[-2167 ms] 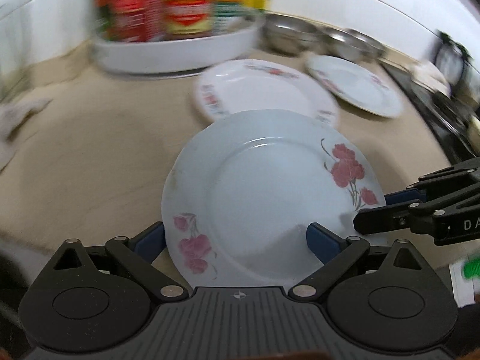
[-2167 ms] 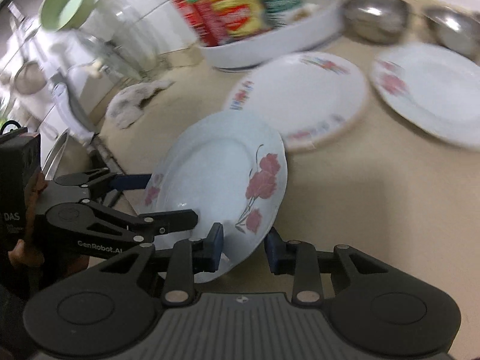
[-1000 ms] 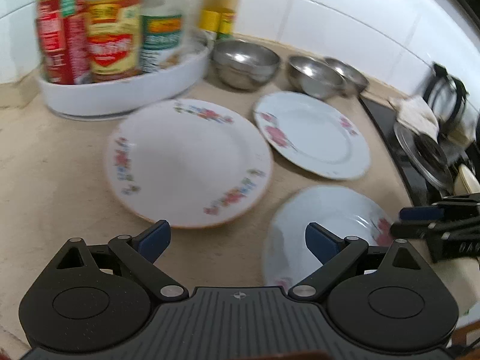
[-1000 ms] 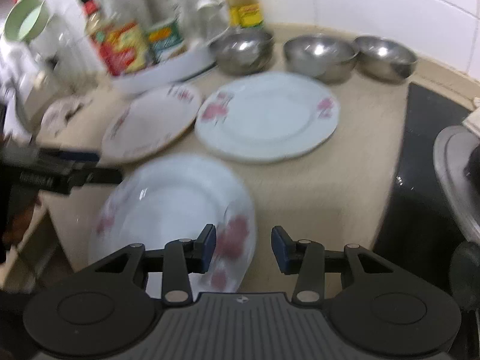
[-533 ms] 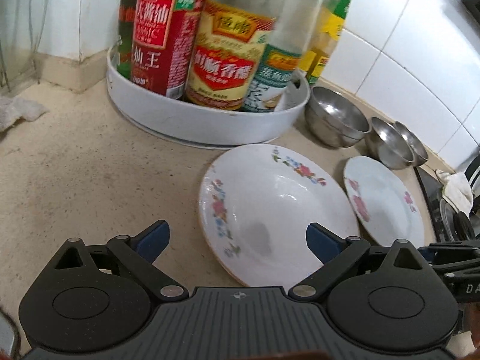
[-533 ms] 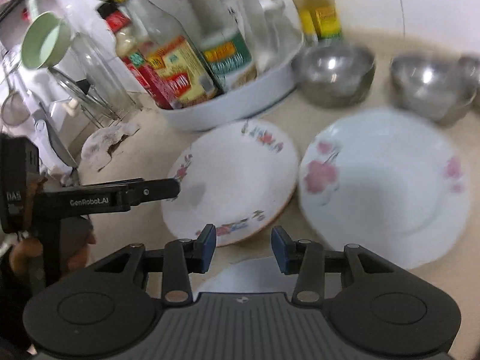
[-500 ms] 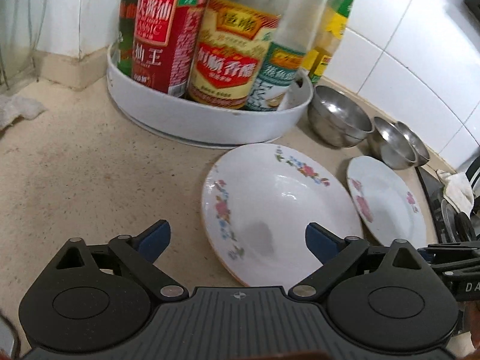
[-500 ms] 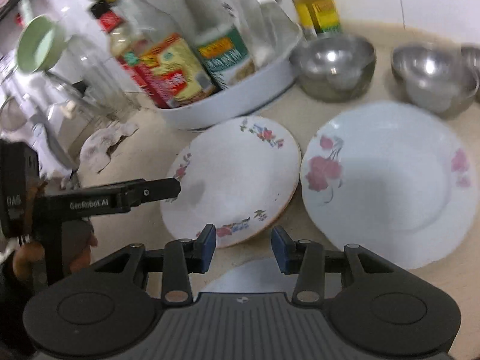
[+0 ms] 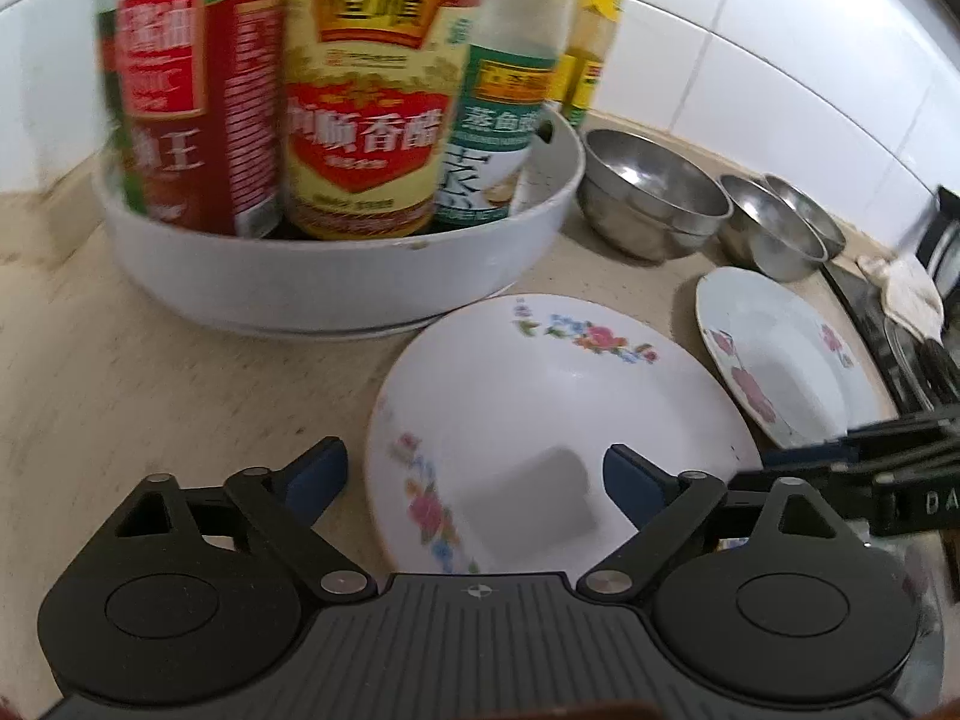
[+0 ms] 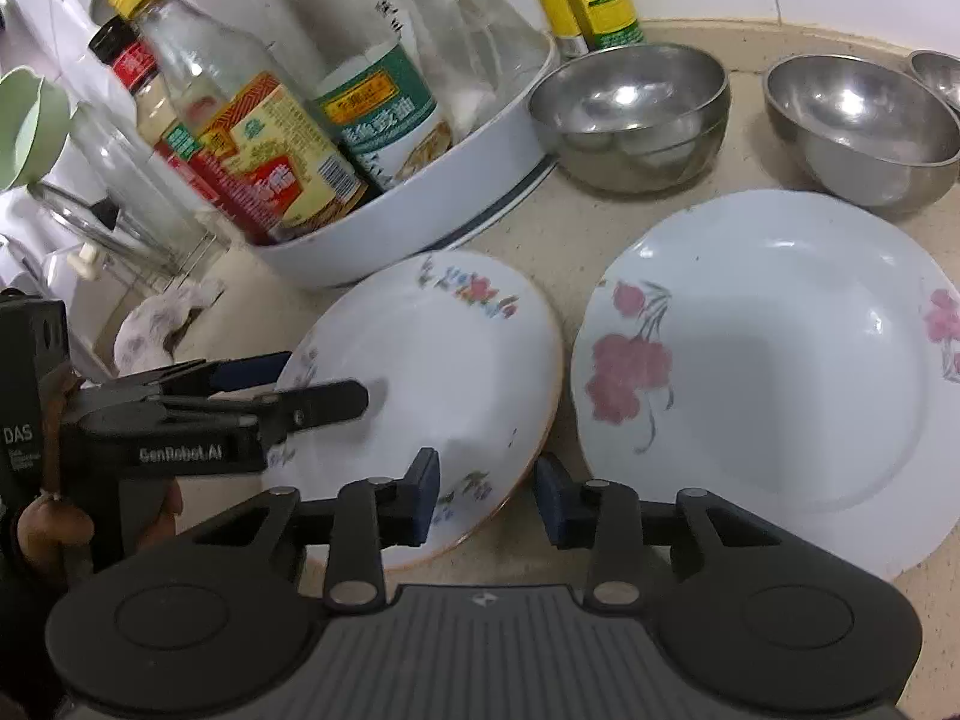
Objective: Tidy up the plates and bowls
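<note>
On the beige counter [image 9: 150, 372] a white plate with small multicoloured flowers [image 10: 432, 360] lies flat, just near of the round white tray [image 9: 336, 288] that holds sauce bottles [image 9: 366, 96]. To its right, almost rim to rim, lies a plate with pink roses [image 10: 768, 372]. Farther back stand three steel bowls [image 10: 630, 114] in a row.

The left gripper [image 9: 474, 477] hovers over the near left part of the flowered plate, fingers wide apart and holding nothing — the plate's left rim lies between them. The right gripper [image 10: 486, 495] sits at the same plate's near right edge. Its jaws have just been closing; the plate's rim lies in the gap between the blue pads [image 10: 423, 495], but they do not seem to press on it. A hand [image 10: 42, 534] holds the left gripper's handle at the left of the right wrist view.
</note>
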Demonstrator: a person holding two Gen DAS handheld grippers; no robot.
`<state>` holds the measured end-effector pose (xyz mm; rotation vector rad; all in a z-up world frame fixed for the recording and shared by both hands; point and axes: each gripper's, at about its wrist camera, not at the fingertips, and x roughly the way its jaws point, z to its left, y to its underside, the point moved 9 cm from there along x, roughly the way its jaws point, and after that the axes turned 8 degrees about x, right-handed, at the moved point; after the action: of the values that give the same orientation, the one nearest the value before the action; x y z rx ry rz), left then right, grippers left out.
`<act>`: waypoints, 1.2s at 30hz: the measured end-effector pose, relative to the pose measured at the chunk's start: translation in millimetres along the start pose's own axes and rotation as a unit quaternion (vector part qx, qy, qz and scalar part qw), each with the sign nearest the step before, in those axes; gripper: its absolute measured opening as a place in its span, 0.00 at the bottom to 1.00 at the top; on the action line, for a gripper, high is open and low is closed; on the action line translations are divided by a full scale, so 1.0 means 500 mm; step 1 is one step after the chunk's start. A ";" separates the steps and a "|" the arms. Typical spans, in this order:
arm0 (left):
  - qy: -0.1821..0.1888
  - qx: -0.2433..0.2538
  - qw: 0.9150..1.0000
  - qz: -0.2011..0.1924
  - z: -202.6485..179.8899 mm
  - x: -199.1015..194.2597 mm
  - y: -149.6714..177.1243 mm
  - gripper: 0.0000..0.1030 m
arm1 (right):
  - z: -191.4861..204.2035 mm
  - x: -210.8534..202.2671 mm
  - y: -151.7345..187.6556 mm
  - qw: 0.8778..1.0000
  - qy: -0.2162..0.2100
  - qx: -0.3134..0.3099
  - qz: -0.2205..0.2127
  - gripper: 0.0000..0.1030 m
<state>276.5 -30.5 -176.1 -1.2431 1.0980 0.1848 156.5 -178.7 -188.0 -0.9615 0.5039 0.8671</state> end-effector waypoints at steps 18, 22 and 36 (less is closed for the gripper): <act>-0.040 0.050 0.998 -0.001 -0.027 0.032 -0.002 0.92 | 0.002 0.010 -0.008 0.999 0.024 -0.034 -0.003 0.23; -0.062 0.016 0.998 -0.010 -0.001 0.016 -0.008 0.70 | 0.007 0.010 -0.005 0.998 0.038 -0.034 -0.024 0.22; -0.058 -0.041 0.997 -0.030 0.026 -0.066 0.007 0.57 | 0.039 -0.033 -0.027 0.997 0.021 -0.011 -0.067 0.17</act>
<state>264.8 -4.2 -155.1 -1.3199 0.9607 0.2552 158.2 -172.3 -159.5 -1.0237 0.4613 0.7344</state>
